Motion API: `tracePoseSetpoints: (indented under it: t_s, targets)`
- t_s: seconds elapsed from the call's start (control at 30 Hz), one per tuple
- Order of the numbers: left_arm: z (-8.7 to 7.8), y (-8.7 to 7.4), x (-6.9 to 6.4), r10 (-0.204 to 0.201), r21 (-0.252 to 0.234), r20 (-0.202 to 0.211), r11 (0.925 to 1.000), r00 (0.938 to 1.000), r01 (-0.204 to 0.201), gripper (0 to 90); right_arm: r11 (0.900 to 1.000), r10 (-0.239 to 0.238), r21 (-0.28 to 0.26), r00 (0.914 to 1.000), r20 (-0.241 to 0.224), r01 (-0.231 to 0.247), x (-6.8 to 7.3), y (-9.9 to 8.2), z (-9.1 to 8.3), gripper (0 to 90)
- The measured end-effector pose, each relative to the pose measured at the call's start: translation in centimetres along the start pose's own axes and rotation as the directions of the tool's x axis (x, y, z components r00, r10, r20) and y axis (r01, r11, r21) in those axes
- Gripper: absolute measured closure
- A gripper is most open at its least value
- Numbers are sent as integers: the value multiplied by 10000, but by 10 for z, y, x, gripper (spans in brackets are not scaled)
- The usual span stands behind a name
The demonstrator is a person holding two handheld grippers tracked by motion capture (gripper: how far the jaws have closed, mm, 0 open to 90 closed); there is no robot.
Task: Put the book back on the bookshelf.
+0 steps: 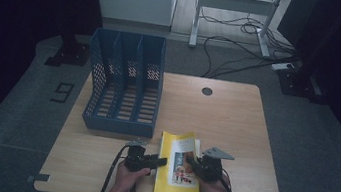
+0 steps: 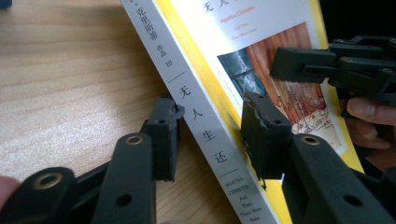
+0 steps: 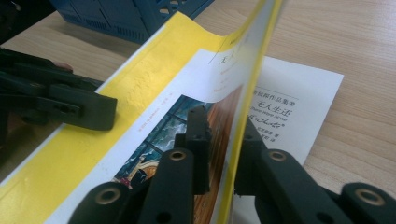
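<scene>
So there's one yellow paperback (image 1: pixel 178 170) lying near the front edge of the wooden table (image 1: pixel 235 120), plus one blue file rack (image 1: pixel 124 87) with three slots, all empty as far as I can see. The spine reads "无人生还" and "AGATHA CHRISTIE, And Then There Were None", number 10. The left gripper (image 2: pixel 212 140) has its jaws narrowed around the spine edge, pads right at it. The right gripper (image 3: pixel 224 149) is pinching the lifted front cover (image 3: pixel 252 70), with a white title page underneath.
</scene>
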State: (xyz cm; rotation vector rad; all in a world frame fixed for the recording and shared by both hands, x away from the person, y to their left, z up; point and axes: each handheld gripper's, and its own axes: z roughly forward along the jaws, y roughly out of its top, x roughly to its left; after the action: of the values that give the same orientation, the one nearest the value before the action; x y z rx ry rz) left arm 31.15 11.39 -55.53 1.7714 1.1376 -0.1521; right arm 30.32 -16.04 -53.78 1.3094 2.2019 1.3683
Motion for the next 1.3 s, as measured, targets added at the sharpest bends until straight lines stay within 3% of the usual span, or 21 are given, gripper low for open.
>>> tracePoseSetpoints:
  t_s: [0.3,0.5,0.67,0.77,1.1,1.13,1.3]
  targets:
    - [-2,-1,-3,321,-105,-96,9994,9994,-322,601,9994,-293,206,9994,179,289,0,-1,1,666]
    - [-2,-2,-2,296,-129,-32,9995,9996,-296,602,9993,-18,383,9990,437,1,-4,-2,5,516]
    - [-2,-2,-2,316,-141,-10,9994,9995,-316,602,9991,73,402,9979,643,-99,-4,-2,4,465]
    - [-2,-2,-2,318,-141,-4,9994,9995,-318,602,9993,-77,371,9949,1005,40,-4,-2,4,428]
    - [-2,-2,-3,492,-227,-9,9985,9988,-492,605,9992,-12,396,9900,1414,-44,-5,-1,5,367]
    - [-2,-2,-4,516,-238,-32,9984,9987,-516,605,9980,82,603,9851,1720,-188,-7,-2,7,326]
    - [-2,-2,-4,584,-239,-43,9980,9983,-585,605,9928,904,694,9902,1060,-980,-17,-3,9,324]
